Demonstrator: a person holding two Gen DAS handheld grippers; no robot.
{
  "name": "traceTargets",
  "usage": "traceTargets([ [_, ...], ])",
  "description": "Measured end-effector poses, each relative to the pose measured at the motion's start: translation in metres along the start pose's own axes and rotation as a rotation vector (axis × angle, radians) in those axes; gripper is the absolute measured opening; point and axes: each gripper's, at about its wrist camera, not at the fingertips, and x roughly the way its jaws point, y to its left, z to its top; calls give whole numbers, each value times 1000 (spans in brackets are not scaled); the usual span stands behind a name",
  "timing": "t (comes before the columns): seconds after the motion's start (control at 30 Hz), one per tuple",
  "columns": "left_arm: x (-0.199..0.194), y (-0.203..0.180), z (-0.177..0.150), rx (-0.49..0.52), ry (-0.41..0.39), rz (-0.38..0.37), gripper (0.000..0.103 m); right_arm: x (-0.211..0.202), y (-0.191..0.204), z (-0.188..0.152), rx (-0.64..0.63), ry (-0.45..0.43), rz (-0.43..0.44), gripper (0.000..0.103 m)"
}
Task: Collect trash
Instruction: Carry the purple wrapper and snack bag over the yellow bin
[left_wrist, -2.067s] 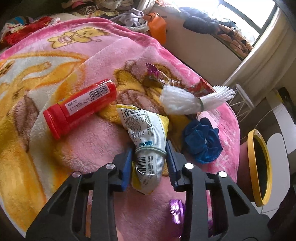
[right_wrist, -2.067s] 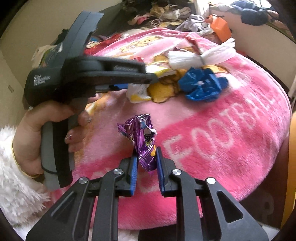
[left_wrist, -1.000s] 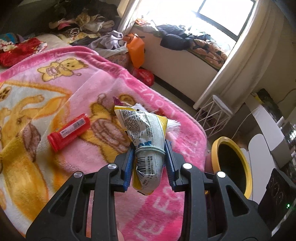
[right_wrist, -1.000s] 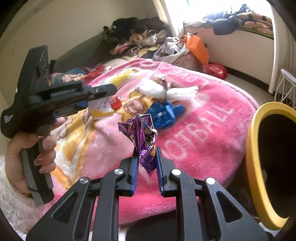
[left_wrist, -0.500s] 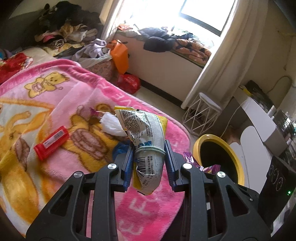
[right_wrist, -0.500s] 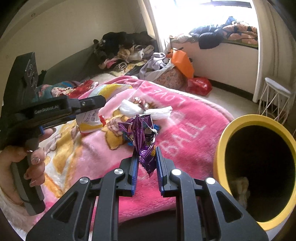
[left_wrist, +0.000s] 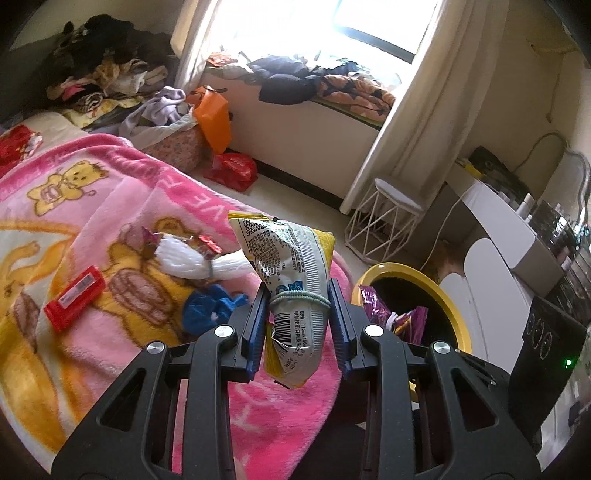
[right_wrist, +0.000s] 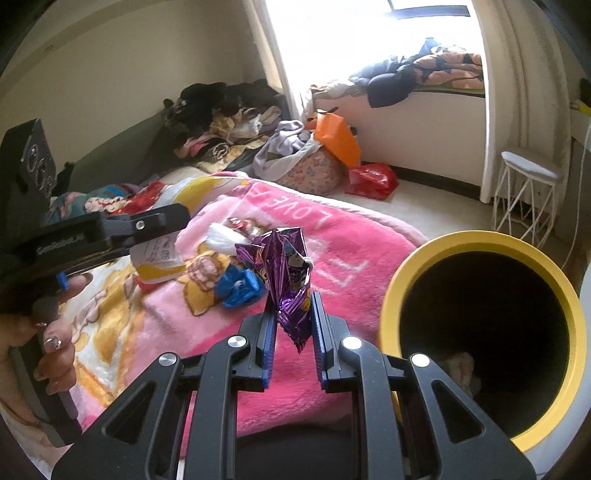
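My left gripper (left_wrist: 298, 325) is shut on a yellow and white snack bag (left_wrist: 291, 273) tied with a hair band, held in the air over the blanket's edge. My right gripper (right_wrist: 293, 325) is shut on a crumpled purple wrapper (right_wrist: 286, 273), held up just left of the yellow-rimmed bin (right_wrist: 480, 243). The purple wrapper (left_wrist: 399, 317) also shows in the left wrist view by the bin's rim (left_wrist: 436, 284). The left gripper and its bag (right_wrist: 159, 254) show at the left of the right wrist view.
On the pink blanket (left_wrist: 110, 192) lie a red tube (left_wrist: 74, 299), a white plastic bundle (left_wrist: 192, 262), a blue wrapper (left_wrist: 210, 306) and small candy wrappers (left_wrist: 205, 242). A white wire stool (left_wrist: 384, 221), a red bag (left_wrist: 232, 170) and clothes piles stand beyond.
Both grippers have lifted their trash off the blanket and moved right towards the yellow bin. The bin's mouth now looms larger in the right wrist view.
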Motion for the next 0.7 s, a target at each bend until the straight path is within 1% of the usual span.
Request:
traceTargets([
  [0.47,14,-31,-4,51,23,-49,25,-14,-37,-3,86,-39,-76,17],
  [0.7,21,-49,-7,82,38,-77,25,-20,-60,-5,134,-52,-129,17],
])
